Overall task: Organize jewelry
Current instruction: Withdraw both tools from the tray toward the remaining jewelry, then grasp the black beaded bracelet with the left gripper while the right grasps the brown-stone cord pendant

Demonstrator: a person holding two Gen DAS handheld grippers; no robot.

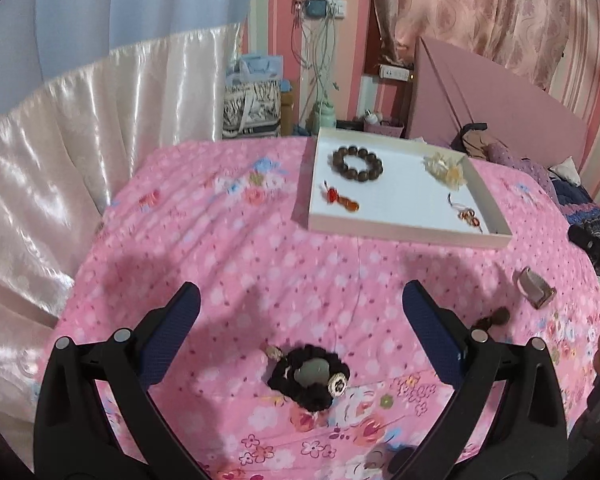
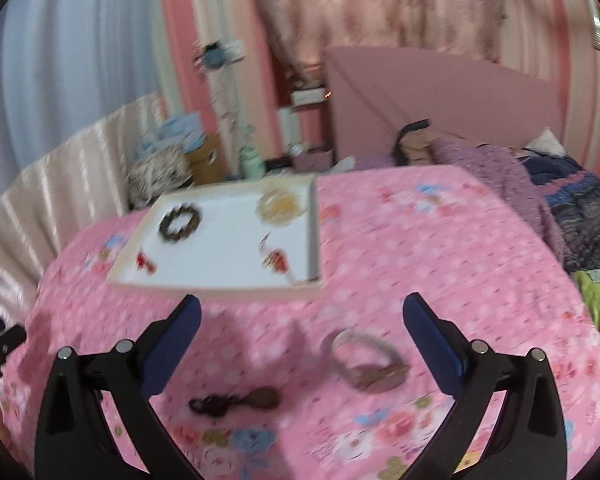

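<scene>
Hovering over the pink bedspread (image 1: 228,248) with its fingers spread and empty, your left tool (image 1: 300,322) brackets the black scrunchie (image 1: 310,376), which lies well short of the white tray (image 1: 404,236), likely lined up for a pinch. Right of it, your right tool (image 2: 302,328) hangs equally released over the pale bracelet (image 2: 364,360) and dark tassel charm (image 2: 236,400), both still outside the tray.

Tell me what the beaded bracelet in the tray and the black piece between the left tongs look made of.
Beaded bracelet: probably wood, matte dark brown round beads with little shine. Black piece: seemingly soft gathered fabric or yarn, fuzzy and ruffled, around a pale smooth stone-like centre, with a shiny metallic-looking button at its edge.
</scene>
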